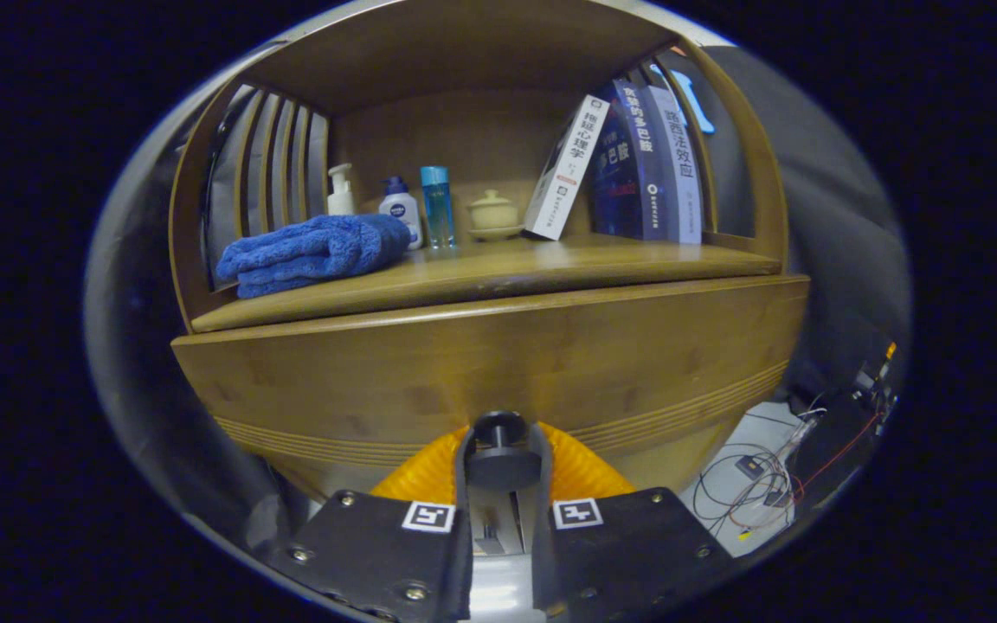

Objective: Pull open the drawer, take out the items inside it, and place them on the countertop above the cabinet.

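From the gripper view, we count along the countertop [550,260] across the upper middle: one folded blue towel [312,253] at the left, then three bottles in a row — a white pump bottle [341,192], a white bottle with a dark cap [401,210], a clear blue bottle [437,206]. Next comes one pale lidded cup [493,214] on a saucer, and three books [628,169] leaning leftward at the upper right.

Below that shelf the drawer [498,368] front spans the middle of the frame, its long axis running left to right, face toward us. One dark round knob [500,431] sits at its lower middle.

The gripper [501,459] is at the bottom centre, and we see its fingers [464,467] narrowed to a slim gap, pressing the knob from both sides.
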Available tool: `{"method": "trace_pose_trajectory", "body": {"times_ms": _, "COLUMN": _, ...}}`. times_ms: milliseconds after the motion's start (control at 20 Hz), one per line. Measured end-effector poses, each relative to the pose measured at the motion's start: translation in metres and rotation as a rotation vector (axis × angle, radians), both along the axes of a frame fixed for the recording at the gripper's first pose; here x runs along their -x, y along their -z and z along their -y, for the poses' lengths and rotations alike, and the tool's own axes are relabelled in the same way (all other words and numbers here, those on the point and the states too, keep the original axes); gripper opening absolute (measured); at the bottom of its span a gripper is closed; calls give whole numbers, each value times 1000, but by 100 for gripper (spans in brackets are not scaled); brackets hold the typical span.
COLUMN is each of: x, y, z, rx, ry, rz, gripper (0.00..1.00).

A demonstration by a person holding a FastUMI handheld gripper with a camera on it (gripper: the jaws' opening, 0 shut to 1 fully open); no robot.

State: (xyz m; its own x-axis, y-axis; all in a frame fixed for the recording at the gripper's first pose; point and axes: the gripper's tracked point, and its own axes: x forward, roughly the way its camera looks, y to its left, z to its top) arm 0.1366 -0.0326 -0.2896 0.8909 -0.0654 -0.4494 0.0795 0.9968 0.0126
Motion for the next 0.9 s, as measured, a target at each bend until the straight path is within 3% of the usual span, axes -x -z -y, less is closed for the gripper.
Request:
{"method": "trace_pose_trajectory", "body": {"times_ms": 500, "x": 87, "y": -14, "z": 7, "rx": 25, "ry": 80, "rz": -1, "gripper": 27}}
{"method": "trace_pose_trajectory", "body": {"times_ms": 900, "x": 131, "y": -11, "z": 11, "rx": 19, "ry": 119, "rz": -25, "gripper": 27}}
